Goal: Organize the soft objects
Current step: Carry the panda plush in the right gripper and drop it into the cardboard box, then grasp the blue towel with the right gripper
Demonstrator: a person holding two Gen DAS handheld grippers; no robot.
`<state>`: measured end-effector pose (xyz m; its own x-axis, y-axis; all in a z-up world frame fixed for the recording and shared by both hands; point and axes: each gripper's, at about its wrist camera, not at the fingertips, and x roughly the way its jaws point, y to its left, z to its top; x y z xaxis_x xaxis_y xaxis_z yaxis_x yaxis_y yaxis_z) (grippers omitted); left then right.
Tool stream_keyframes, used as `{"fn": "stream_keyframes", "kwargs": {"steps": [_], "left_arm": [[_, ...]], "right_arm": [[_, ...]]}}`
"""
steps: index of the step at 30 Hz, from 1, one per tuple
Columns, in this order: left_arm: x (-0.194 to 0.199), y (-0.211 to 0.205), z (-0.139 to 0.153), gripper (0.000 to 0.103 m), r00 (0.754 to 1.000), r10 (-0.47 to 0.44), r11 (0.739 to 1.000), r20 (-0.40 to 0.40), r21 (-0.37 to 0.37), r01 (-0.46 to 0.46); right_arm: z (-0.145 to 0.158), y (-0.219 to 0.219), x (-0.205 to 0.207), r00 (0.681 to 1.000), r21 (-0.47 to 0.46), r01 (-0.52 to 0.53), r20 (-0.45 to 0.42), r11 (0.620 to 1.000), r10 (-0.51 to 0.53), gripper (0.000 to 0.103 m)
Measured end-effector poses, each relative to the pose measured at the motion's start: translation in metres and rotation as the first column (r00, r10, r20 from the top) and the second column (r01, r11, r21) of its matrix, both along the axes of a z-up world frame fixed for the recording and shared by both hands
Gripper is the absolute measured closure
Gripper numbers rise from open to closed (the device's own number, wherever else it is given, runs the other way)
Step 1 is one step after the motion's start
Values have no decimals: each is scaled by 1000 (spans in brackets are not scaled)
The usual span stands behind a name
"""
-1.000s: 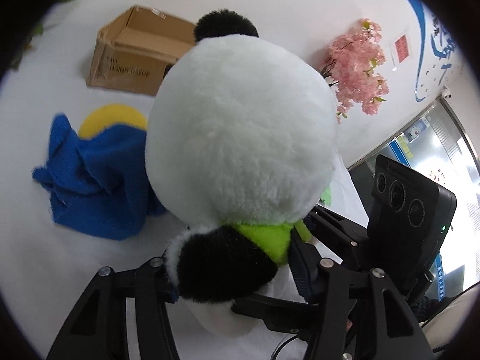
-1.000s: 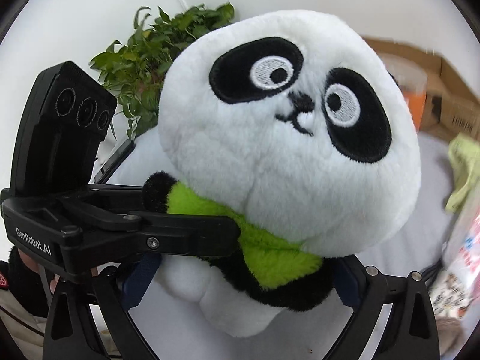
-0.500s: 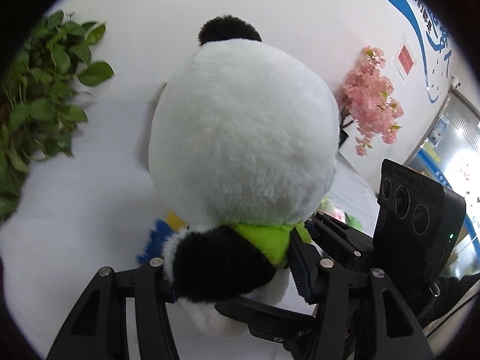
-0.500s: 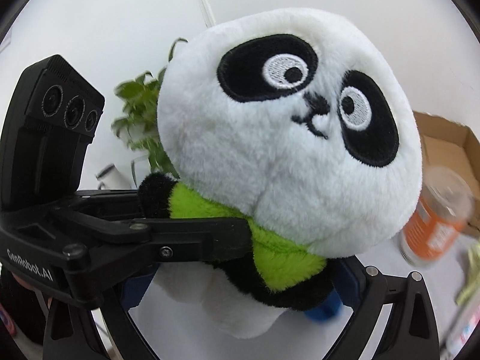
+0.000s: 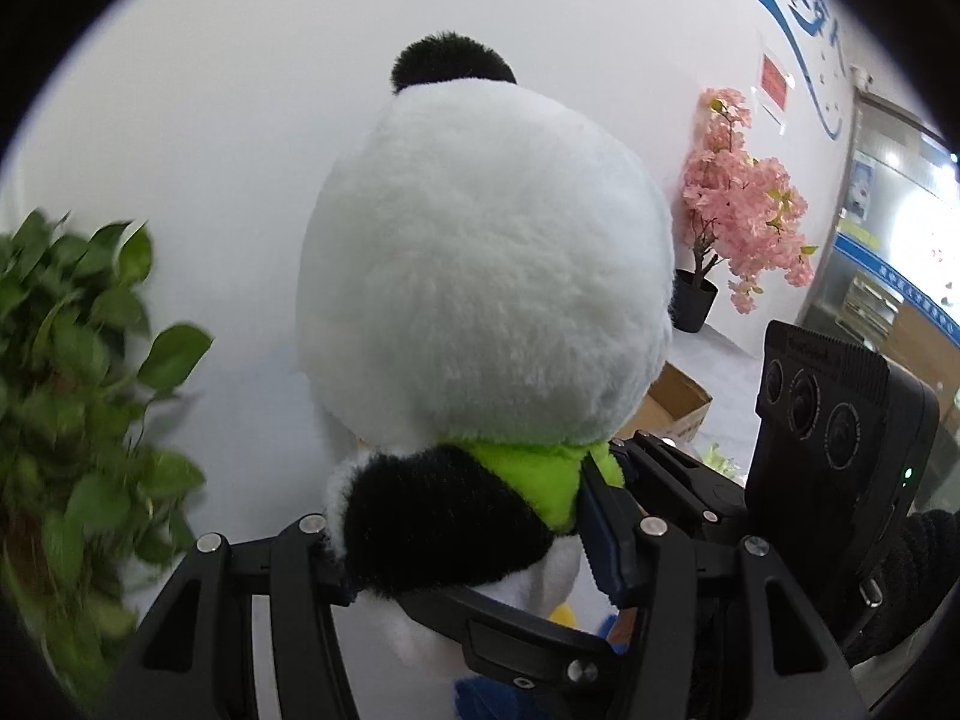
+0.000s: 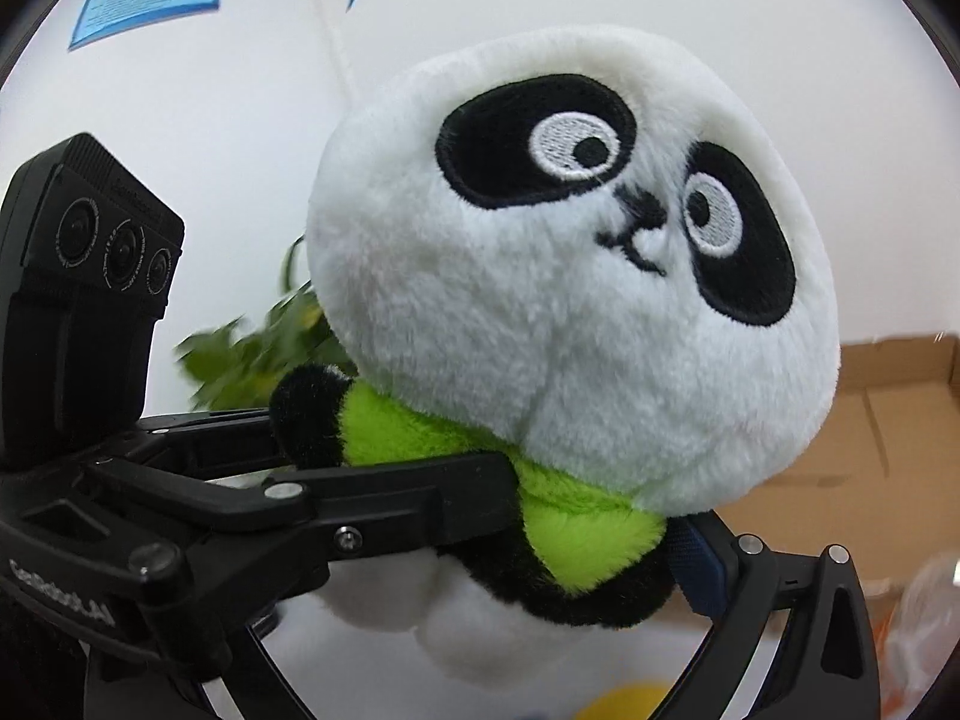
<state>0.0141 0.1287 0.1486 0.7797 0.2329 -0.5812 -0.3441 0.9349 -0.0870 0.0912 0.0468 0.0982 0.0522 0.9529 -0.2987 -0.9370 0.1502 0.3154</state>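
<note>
Left gripper point(image 5: 465, 546) jaws part-open, clamped on the panda plush point(image 5: 480, 276) at the torso, under the green scarf. Right gripper point(image 6: 480, 606) jaws also squeeze that body from the face side, so the plush hangs in the air between both, above the bench point(image 5: 252, 420). Light, squashy, furry; the big head probably flops, so the narrow body is the best hold. Right jaws' near-left pad hidden behind the other gripper. Legs cut off; plant point(image 5: 72, 396) blurred; cardboard box point(image 6: 888, 420) partly covered.

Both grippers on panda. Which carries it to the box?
Right, probably: right gripper clamps the panda and the box shows clear beside it; from the left gripper the panda mostly hides it.
</note>
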Motion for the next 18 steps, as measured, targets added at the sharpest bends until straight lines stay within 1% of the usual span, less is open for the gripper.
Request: {"fn": "stream_keyframes", "kwargs": {"steps": [5,8,11,13,14,15,17,18], "left_arm": [[56,42,-1,48,996,-85,996,4,-5,85],[95,65,-11,48,991,-130,991,19,-40,131],[131,87,-23,48,984,-174,979,43,-99,177],[156,105,-35,48,978,-201,964,52,-165,207],[163,113,-44,48,977,-206,957,54,-197,213],[175,127,-55,48,978,-205,947,47,-243,210],[190,143,-80,48,982,-184,921,28,-345,182],[194,155,-99,48,986,-165,906,7,-395,154]], "right_arm": [[-19,1,64,995,20,98,5,995,-98,0],[-36,-4,110,985,3,174,-19,985,-174,0],[-55,-8,149,968,-9,251,-23,968,-251,0],[-71,-12,175,951,-42,306,-33,951,-307,0],[-80,-15,190,939,-64,337,-41,939,-340,0],[-89,-16,201,930,-88,359,-51,929,-364,0],[-110,-16,233,909,-171,392,-77,904,-409,0],[-125,-16,246,895,-238,406,-91,882,-436,0]]}}
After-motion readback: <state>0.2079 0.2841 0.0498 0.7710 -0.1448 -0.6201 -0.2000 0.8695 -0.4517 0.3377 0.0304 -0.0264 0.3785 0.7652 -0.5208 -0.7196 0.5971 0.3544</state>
